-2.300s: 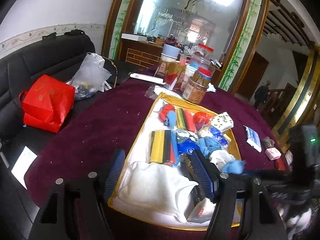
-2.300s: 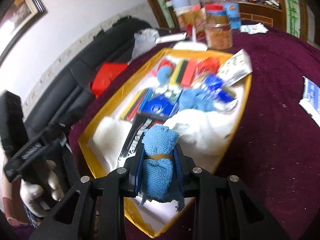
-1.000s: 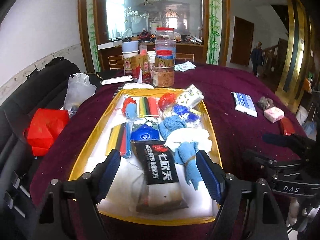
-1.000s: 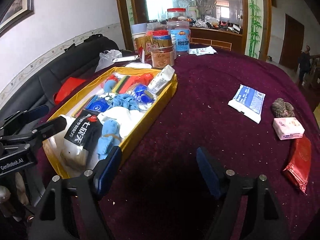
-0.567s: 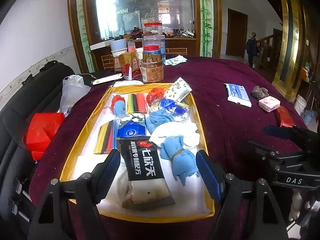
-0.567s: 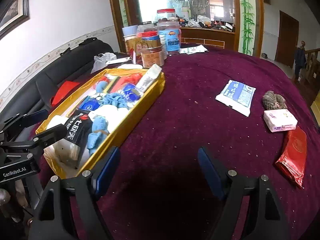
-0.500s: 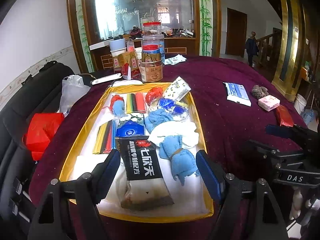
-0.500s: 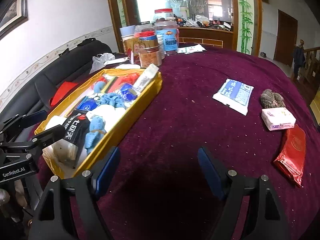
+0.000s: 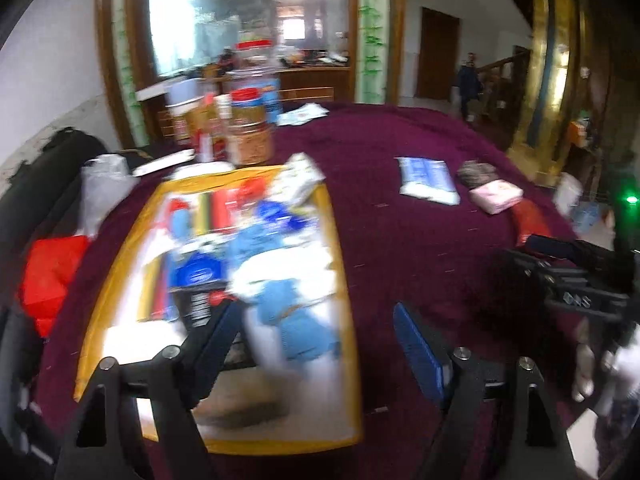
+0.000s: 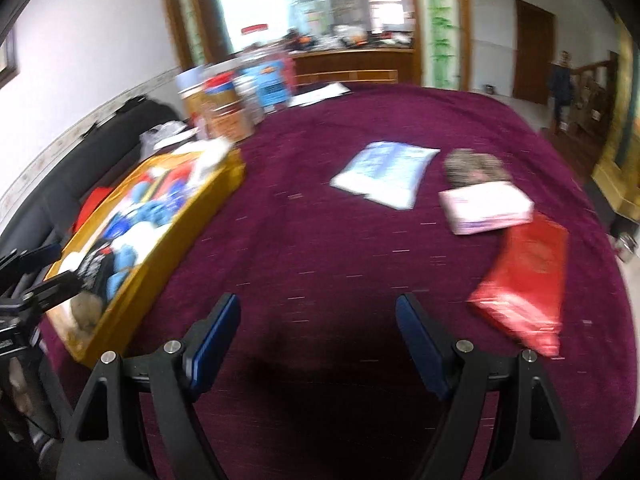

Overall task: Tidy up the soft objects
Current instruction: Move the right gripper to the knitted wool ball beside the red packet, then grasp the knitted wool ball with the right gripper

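Bare cloth [image 10: 312,240] btwn gold tray [image 10: 168,252] & packets [image 10: 486,208] looks passable; jars [image 10: 224,108] crowd far edge.

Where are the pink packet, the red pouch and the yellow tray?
pink packet [image 10: 486,207], right wrist view, middle of its top face.
red pouch [image 10: 526,280], right wrist view, centre of its flat front.
yellow tray [image 10: 160,264], right wrist view, its near side wall.
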`<action>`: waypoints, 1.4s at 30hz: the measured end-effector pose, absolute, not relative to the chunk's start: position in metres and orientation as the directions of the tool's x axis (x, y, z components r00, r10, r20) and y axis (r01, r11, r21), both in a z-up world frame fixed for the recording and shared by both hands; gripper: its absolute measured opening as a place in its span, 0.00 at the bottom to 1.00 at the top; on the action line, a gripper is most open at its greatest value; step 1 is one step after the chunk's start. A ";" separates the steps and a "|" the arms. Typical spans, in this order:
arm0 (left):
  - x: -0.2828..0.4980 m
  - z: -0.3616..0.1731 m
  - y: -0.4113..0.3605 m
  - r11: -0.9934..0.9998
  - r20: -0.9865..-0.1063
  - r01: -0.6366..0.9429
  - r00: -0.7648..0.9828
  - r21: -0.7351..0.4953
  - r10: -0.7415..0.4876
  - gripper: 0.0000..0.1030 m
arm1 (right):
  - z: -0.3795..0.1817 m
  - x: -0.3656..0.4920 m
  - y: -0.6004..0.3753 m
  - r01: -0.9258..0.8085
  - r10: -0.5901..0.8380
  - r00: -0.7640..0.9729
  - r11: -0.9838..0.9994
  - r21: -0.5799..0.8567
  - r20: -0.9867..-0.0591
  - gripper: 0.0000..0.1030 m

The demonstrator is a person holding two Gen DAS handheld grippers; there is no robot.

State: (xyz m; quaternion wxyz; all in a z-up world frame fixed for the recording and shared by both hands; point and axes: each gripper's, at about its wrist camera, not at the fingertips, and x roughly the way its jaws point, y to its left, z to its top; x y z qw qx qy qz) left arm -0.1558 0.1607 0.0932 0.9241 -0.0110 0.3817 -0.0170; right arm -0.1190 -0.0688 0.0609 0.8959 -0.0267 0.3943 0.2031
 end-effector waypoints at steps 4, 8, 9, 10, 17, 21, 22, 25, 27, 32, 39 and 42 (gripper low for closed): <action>-0.137 0.090 0.126 0.981 -0.721 0.149 0.666 -0.124 -0.192 0.88 | 0.066 -0.104 -0.123 -0.259 0.267 0.644 0.958 0.124 -0.717 0.77; -0.111 0.074 0.092 0.944 -0.755 0.230 0.568 -0.237 -0.328 0.88 | 0.067 -0.090 -0.183 -0.111 0.204 0.665 0.978 0.175 -0.718 0.77; -0.106 0.070 0.086 0.942 -0.760 0.233 0.558 -0.242 -0.333 0.88 | 0.067 -0.087 -0.193 -0.086 0.196 0.668 0.979 0.187 -0.718 0.77; -0.100 0.066 0.078 0.943 -0.768 0.231 0.550 -0.237 -0.328 0.88 | 0.067 -0.084 -0.202 -0.063 0.189 0.670 0.978 0.199 -0.718 0.77; -0.059 0.033 0.048 0.958 -0.821 0.210 0.499 -0.197 -0.279 0.88 | 0.067 -0.051 -0.236 0.010 0.202 0.659 0.961 0.277 -0.725 0.77; -0.051 0.020 0.045 0.963 -0.836 0.189 0.483 -0.192 -0.262 0.90 | 0.062 -0.031 -0.233 0.003 0.239 0.633 0.950 0.311 -0.737 0.77; -0.051 0.019 0.044 0.964 -0.838 0.192 0.482 -0.186 -0.258 0.92 | 0.062 -0.025 -0.230 -0.005 0.250 0.628 0.949 0.317 -0.737 0.77; -0.054 0.016 0.041 0.958 -0.820 0.213 0.500 -0.194 -0.277 0.99 | 0.060 -0.001 -0.222 -0.035 0.287 0.612 0.941 0.337 -0.737 0.77; -0.053 0.016 0.039 0.960 -0.826 0.220 0.497 -0.176 -0.265 0.99 | 0.060 0.015 -0.218 -0.061 0.326 0.599 0.929 0.365 -0.731 0.77; -0.052 0.016 0.049 0.947 -0.807 0.226 0.502 -0.227 -0.313 0.99 | 0.043 0.066 -0.203 -0.051 0.347 0.520 0.925 0.377 -0.780 0.77; -0.052 0.015 0.038 0.958 -0.821 0.229 0.505 -0.171 -0.267 0.99 | 0.043 0.047 -0.150 -0.328 0.617 0.273 0.781 0.532 -0.738 0.77; -0.053 0.014 0.038 0.959 -0.820 0.228 0.507 -0.168 -0.264 0.99 | 0.069 0.031 -0.152 -0.396 0.625 0.319 0.771 0.499 -0.712 0.77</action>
